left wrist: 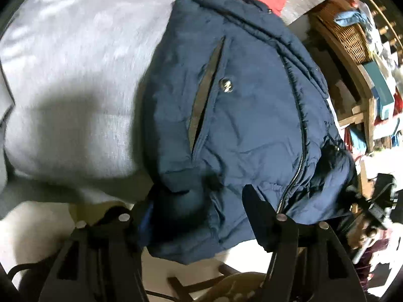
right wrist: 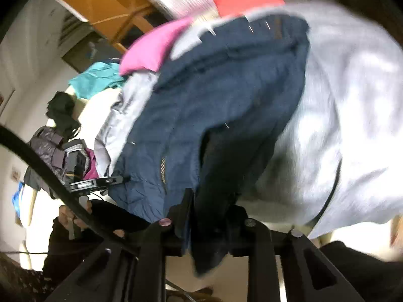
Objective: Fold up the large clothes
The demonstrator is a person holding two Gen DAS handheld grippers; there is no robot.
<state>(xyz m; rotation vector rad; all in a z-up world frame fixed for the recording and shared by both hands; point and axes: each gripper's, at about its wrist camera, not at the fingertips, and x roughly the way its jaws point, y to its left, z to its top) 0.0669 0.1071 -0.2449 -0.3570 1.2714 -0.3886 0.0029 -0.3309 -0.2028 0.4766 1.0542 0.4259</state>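
Note:
A navy padded jacket (left wrist: 252, 100) with a zip and a slanted pocket lies on a light grey cloth (left wrist: 75, 75). Its near hem bunches between the fingers of my left gripper (left wrist: 186, 209), which is shut on that thick fold; the hem partly hides the left finger. In the right wrist view, the same jacket (right wrist: 214, 88) is blurred, and a dark fold of it hangs down between the jaws. My right gripper (right wrist: 210, 206) is shut on this fold. The grey cloth (right wrist: 352, 100) spreads to the right of it.
A wicker basket (left wrist: 350, 37) and cluttered wooden shelves stand at the right. Pink (right wrist: 153, 47) and teal (right wrist: 98, 78) garments are piled beyond the jacket. A person's hand (right wrist: 73, 216) and a black cable (right wrist: 45, 166) sit at the lower left. A chair (left wrist: 226, 284) shows below.

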